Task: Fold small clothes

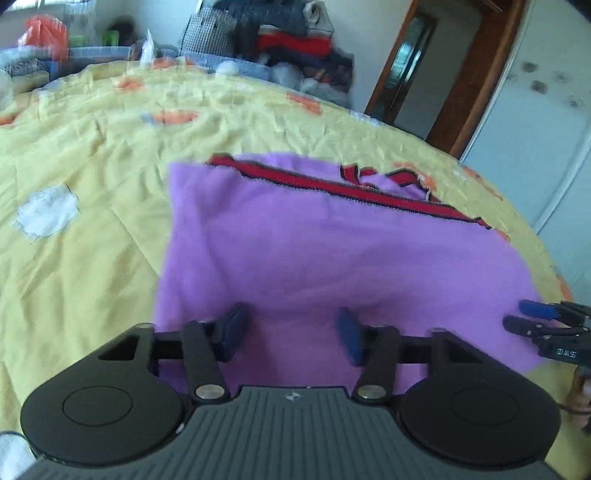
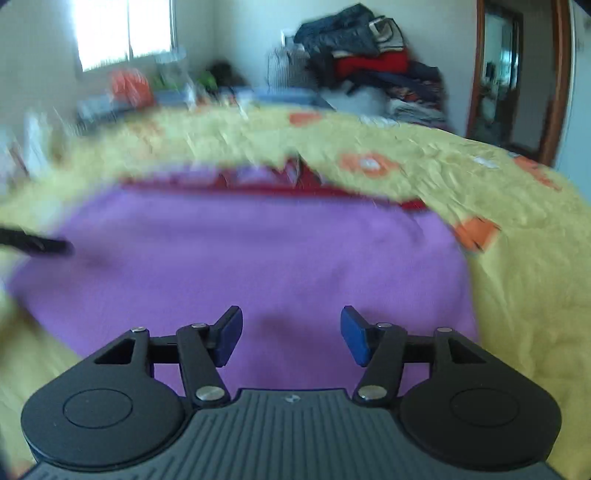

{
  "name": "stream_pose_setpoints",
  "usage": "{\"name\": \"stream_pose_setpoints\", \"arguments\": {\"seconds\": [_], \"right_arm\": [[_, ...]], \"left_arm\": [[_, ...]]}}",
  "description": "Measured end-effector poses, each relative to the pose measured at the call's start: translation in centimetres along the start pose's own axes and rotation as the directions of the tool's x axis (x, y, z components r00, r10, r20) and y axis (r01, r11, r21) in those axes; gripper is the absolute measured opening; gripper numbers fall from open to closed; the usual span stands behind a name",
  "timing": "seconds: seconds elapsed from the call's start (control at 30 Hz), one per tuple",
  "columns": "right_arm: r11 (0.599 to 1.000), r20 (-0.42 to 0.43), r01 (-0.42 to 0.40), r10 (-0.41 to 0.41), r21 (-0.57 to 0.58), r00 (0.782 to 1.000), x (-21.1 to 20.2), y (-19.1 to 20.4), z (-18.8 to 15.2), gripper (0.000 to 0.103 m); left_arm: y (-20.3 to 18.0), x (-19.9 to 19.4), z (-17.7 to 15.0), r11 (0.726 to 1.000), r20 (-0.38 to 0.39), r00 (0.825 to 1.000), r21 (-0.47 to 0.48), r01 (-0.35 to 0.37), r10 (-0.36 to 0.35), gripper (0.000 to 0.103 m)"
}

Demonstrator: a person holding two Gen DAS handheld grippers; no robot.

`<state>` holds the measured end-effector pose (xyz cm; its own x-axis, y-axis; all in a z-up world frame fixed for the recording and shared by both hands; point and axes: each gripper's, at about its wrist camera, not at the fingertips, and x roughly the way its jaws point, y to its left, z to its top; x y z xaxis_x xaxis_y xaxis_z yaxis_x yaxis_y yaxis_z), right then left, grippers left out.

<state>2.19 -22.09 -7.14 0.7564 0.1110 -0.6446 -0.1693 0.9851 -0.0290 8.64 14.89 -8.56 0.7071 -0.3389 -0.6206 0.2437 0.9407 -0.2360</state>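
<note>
A small purple garment (image 1: 332, 258) with red and black trim (image 1: 332, 186) along its far edge lies spread on a yellow bedspread (image 1: 92, 184). My left gripper (image 1: 291, 332) hovers over the garment's near edge, open, with only cloth below the gap. The right gripper (image 1: 524, 317) shows at that view's right edge, at the garment's right corner. In the right wrist view the same garment (image 2: 277, 258) fills the middle, and my right gripper (image 2: 291, 334) is open above its near part, pinching nothing. The left gripper's dark fingers (image 2: 40, 244) blur in at the far left.
The yellow bedspread (image 2: 498, 240) has orange and white patches. A tall pile of dark and red clothes (image 2: 369, 66) is stacked beyond the bed's far edge. A wooden door frame (image 2: 557, 81) stands at the right, a bright window (image 2: 122, 29) at the back left.
</note>
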Motion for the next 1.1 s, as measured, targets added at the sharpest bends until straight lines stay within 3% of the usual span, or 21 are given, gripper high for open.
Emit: {"name": "stream_pose_setpoints", "arguments": {"seconds": [0.03,0.1,0.13,0.23,0.3,0.37,0.4,0.43,0.57,0.67,0.73,0.8,0.9,0.97,1.03,1.1], "right_arm": [[1.000,0.037,0.000,0.000,0.003,0.999,-0.1,-0.9,-0.8,0.065],[0.993,0.015,-0.042,0.041,0.111,0.999,-0.8,-3.7,-1.1,0.056],[0.994,0.007,-0.026,0.026,0.102,1.000,-1.5,-4.0,-1.3,0.056],[0.992,0.023,-0.017,0.015,0.123,1.000,-3.8,-3.5,-1.8,0.059],[0.991,0.048,-0.066,0.060,0.116,0.997,-4.9,-1.8,-2.3,0.059],[0.996,0.010,-0.060,0.059,0.064,0.998,-4.5,0.0,-2.7,0.059],[0.999,-0.010,-0.022,0.022,0.029,1.000,-3.7,0.5,-3.1,0.066],[1.000,0.007,-0.006,0.006,0.024,1.000,-3.8,0.2,-3.7,0.082],[0.995,-0.023,-0.030,0.032,0.093,0.999,-5.0,-3.1,-4.3,0.084],[0.992,0.032,-0.060,0.057,0.114,0.998,-5.5,-3.3,-2.7,0.084],[0.992,0.083,-0.086,0.079,0.087,0.993,-4.4,-3.0,-0.8,0.085],[0.996,0.084,-0.036,0.029,0.085,0.996,-1.9,-2.9,1.7,0.085],[0.989,0.087,-0.043,0.031,0.143,0.996,1.9,-3.8,5.3,0.085],[0.981,0.053,-0.050,0.041,0.189,0.998,4.3,-4.4,6.9,0.085],[0.977,0.009,-0.018,0.016,0.213,1.000,6.7,-4.8,7.7,0.085],[0.980,-0.008,-0.001,0.003,0.197,1.000,8.3,-4.8,7.7,0.086]], "left_arm": [[0.5,-0.4,-0.3,1.000,0.004,1.000,0.010,-0.008,0.008,0.045],[1.1,-1.2,-0.2,0.999,-0.011,0.999,0.016,-0.040,0.040,0.044],[1.1,-1.8,-0.2,0.998,-0.021,0.998,0.008,-0.055,0.056,0.045],[0.3,-3.6,-0.3,1.000,0.003,1.000,-0.027,-0.001,0.001,0.067],[-1.1,-3.8,-1.0,0.998,-0.006,0.998,-0.023,0.055,-0.055,0.067],[-2.1,-2.8,-2.0,1.000,-0.052,0.998,0.009,0.029,-0.029,0.065],[-2.4,-2.8,-2.7,0.999,-0.033,0.999,0.046,0.012,-0.011,0.065],[-2.3,-3.0,-3.2,0.997,-0.024,1.000,0.077,-0.003,0.004,0.066],[-1.0,-4.6,-3.1,0.997,-0.032,0.998,0.056,-0.059,0.061,0.064],[-1.3,-5.6,-1.5,1.000,0.030,1.000,0.019,-0.004,0.004,0.079],[-2.0,-4.7,0.3,1.000,0.066,0.998,0.009,0.015,-0.016,0.080],[-2.5,-2.6,2.6,0.999,0.077,0.996,-0.003,0.046,-0.046,0.082],[-2.5,1.5,5.9,1.000,0.080,0.997,-0.023,-0.009,0.011,0.083],[-1.7,4.6,7.5,0.994,0.049,0.994,-0.058,-0.092,0.095,0.078],[-0.5,7.0,8.2,0.986,0.021,0.990,-0.094,-0.134,0.136,0.072],[0.3,8.3,8.2,0.982,0.022,0.983,-0.063,-0.180,0.181,0.071]]}}
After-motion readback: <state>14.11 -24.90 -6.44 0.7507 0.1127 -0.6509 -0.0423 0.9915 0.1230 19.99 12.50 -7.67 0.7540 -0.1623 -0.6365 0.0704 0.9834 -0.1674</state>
